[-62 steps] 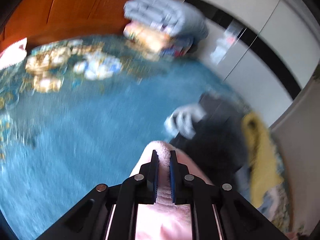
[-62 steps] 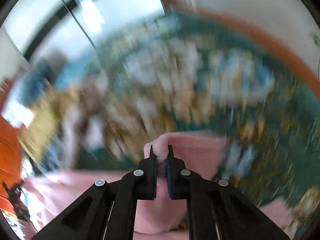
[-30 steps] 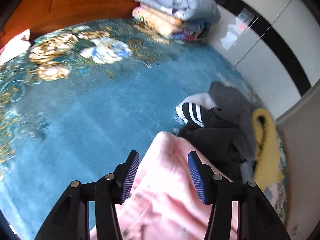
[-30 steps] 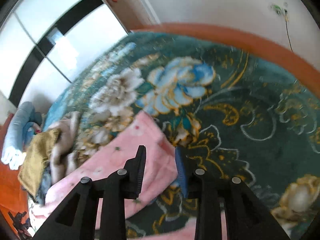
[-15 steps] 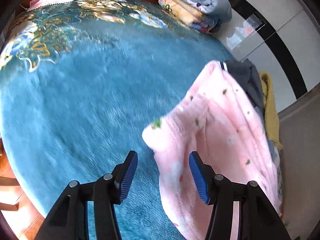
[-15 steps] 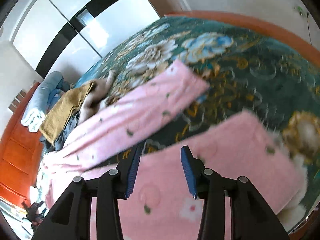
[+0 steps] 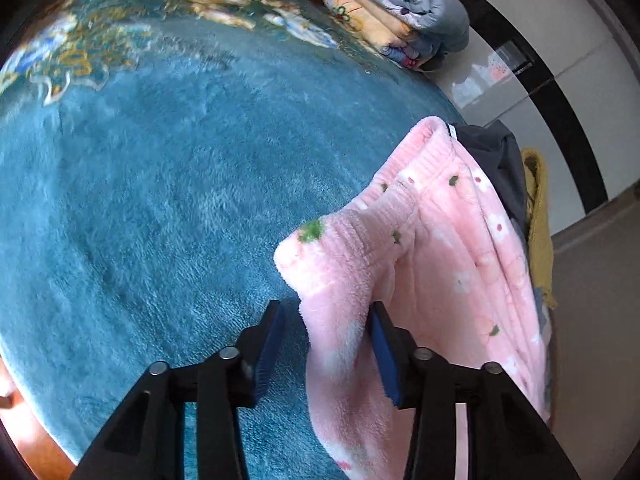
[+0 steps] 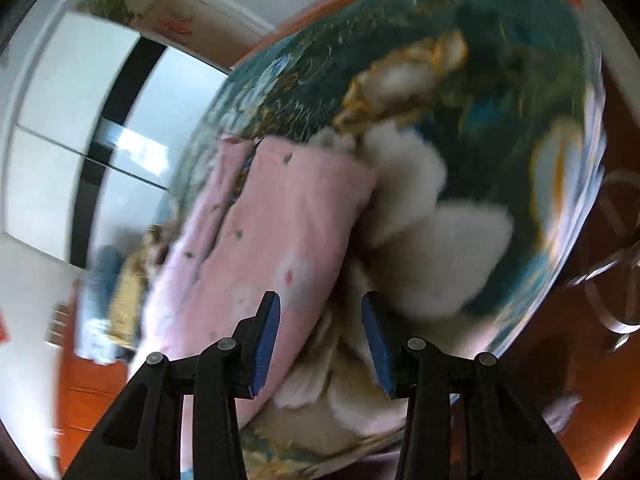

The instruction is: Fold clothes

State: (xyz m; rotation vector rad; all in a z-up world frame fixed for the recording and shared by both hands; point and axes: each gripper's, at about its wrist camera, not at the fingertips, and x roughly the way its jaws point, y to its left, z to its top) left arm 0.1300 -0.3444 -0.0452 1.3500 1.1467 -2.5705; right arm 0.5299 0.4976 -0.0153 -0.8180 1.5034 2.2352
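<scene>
Pink fleece trousers with small flowers (image 7: 436, 256) lie on the blue-green floral bedspread (image 7: 160, 168). In the left wrist view their ribbed waistband is at the upper end and a folded corner lies between the fingers of my open left gripper (image 7: 326, 340). In the right wrist view the trousers (image 8: 260, 248) stretch away to the upper left, and my open right gripper (image 8: 320, 334) hovers at the edge of a leg end, holding nothing. This view is blurred.
A pile of dark grey (image 7: 500, 160) and mustard yellow clothes (image 7: 538, 232) lies beyond the trousers by the white wardrobe (image 7: 560, 60). Folded quilts (image 7: 400, 4) are stacked at the bed's far end. The bed's wooden edge (image 8: 616, 128) is at the right.
Both grippers let go of the pink trousers and opened, and the trousers now lie spread on the bed. The right gripper has swung to the right, over the bed's edge.
</scene>
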